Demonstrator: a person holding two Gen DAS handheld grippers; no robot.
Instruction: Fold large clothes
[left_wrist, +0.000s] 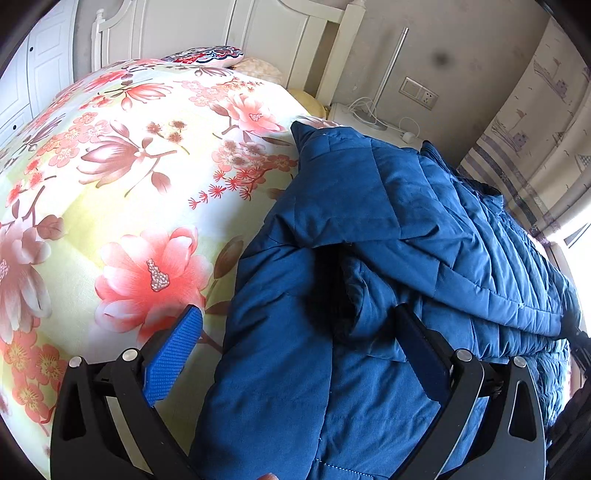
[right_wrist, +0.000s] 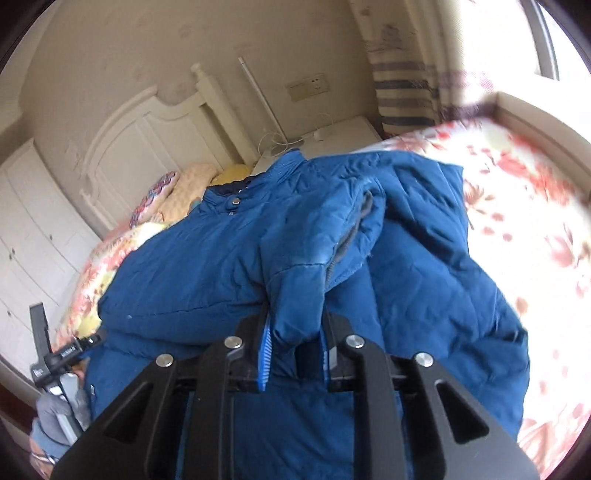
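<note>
A puffy, quilted blue jacket with stitched channels and a snap at the collar lies heaped on a bed under a smooth floral cover. The right gripper pinches a sleeve cuff between its ribbed blue pads, while the left gripper stands spread wide over the jacket's hem, its 2 fingers clasping nothing. Left of the jacket's edge the cover lies broad and flat.
</note>
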